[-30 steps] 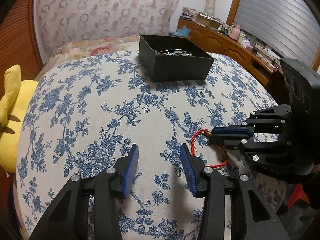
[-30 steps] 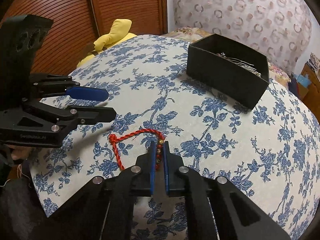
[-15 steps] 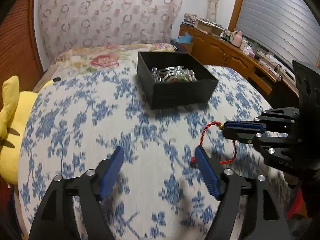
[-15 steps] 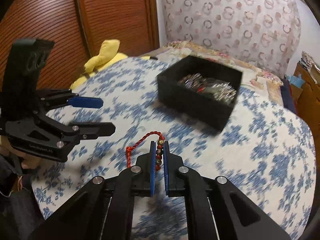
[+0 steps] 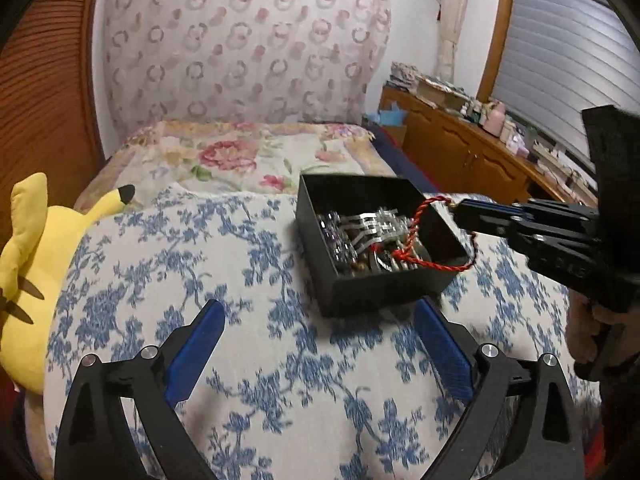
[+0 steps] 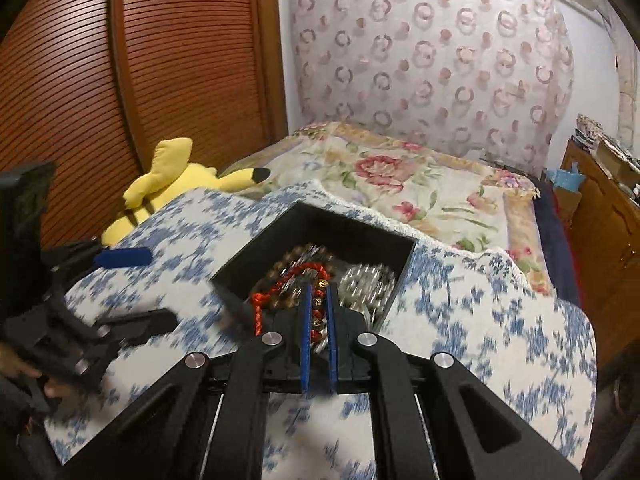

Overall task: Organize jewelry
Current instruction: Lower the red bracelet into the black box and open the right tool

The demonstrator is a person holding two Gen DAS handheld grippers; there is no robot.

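A black open box (image 5: 384, 294) sits on the blue-flowered cloth and holds silver and beaded jewelry (image 5: 360, 232). My right gripper (image 6: 319, 300) is shut on a red cord bracelet with beads (image 6: 318, 308) and holds it over the box (image 6: 256, 256). In the left wrist view the red cord (image 5: 416, 220) hangs from the right gripper (image 5: 458, 208) into the box. My left gripper (image 5: 316, 320) is open and empty, low over the cloth just in front of the box.
A yellow plush toy (image 5: 28, 264) lies at the left edge of the bed. A flowered quilt (image 5: 240, 156) lies behind the box. A wooden cabinet (image 5: 472, 152) with clutter stands at the right, a slatted wooden door (image 6: 120, 80) at the left.
My right gripper lifted the red bracelet off the cloth and carried it over the black box. My left gripper opened wider and moved toward the box.
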